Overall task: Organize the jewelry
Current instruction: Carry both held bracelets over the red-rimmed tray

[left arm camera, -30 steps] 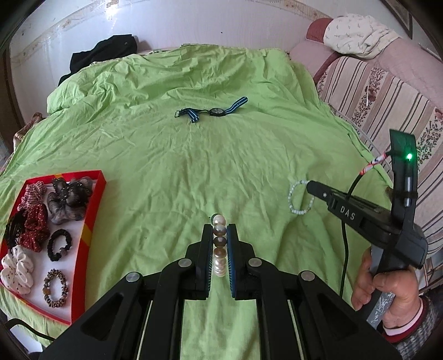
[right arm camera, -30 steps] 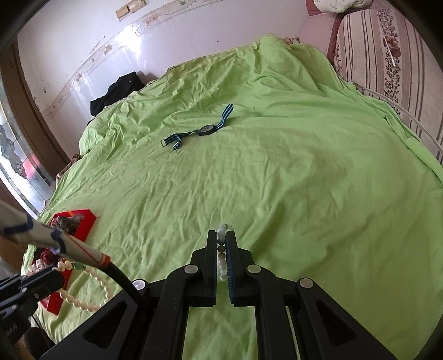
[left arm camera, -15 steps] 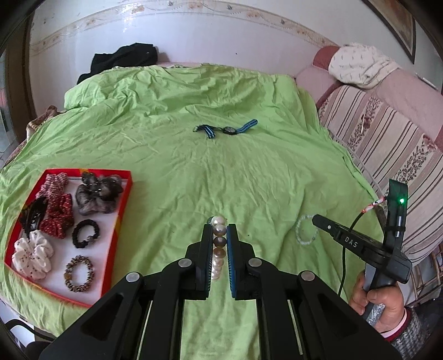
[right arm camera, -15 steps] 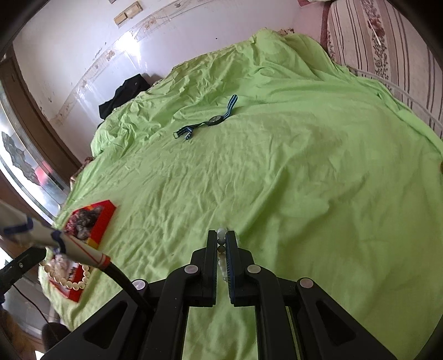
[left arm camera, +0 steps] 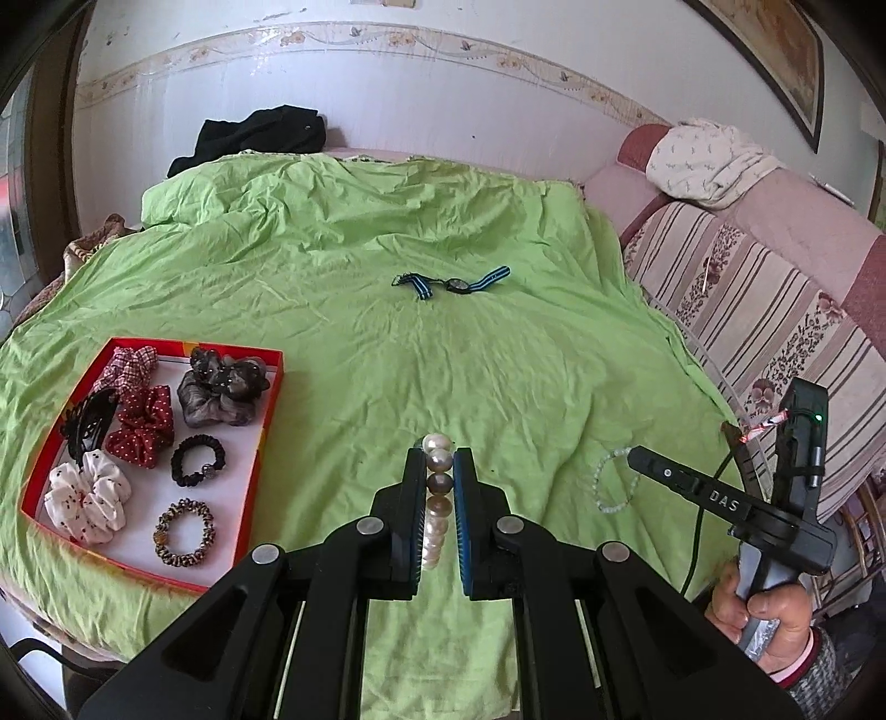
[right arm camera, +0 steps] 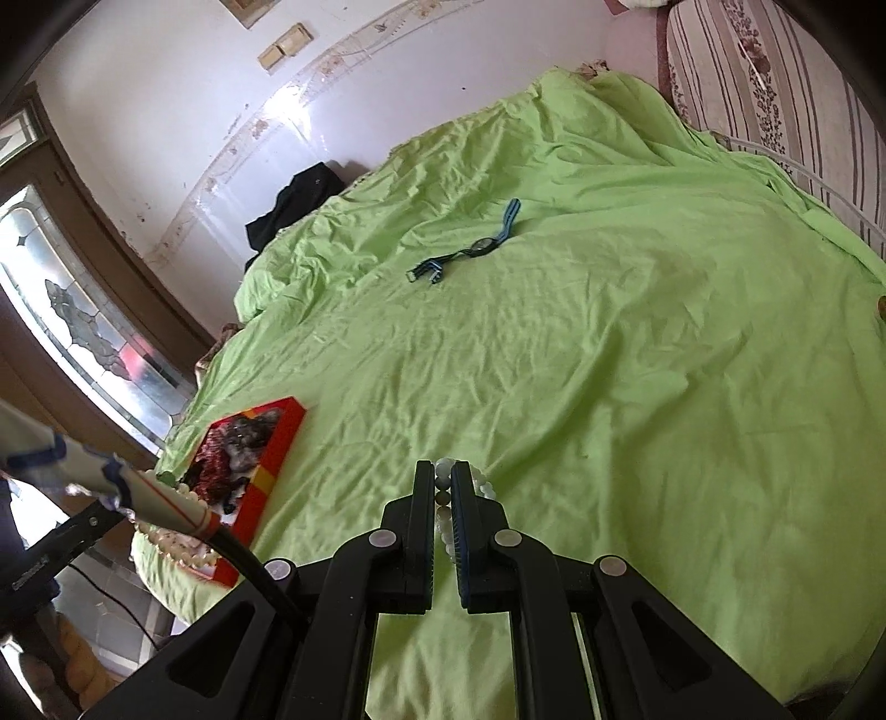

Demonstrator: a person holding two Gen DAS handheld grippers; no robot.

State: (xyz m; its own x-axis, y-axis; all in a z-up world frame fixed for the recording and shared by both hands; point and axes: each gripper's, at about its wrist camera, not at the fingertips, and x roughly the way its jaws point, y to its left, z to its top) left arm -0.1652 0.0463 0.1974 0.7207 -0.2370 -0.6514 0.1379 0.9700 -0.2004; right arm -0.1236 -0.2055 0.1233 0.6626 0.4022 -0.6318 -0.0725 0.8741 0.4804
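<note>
My left gripper (left arm camera: 439,459), clamped on a pearl strand (left arm camera: 434,515), and my right gripper (right arm camera: 442,487), clamped on a pale bead bracelet (right arm camera: 443,512), carry both above the green bed (left arm camera: 343,354); next, I judge, each goes into the red tray (left arm camera: 260,437), the watch (left arm camera: 454,283) beyond awaiting collection.

Place: a bedroom in a home
Bed: green sheet (left arm camera: 387,343) filling the middle
Sofa: striped sofa (left arm camera: 775,288) at 3 o'clock
Wall: patterned border (left arm camera: 387,44) at 12 o'clock
</note>
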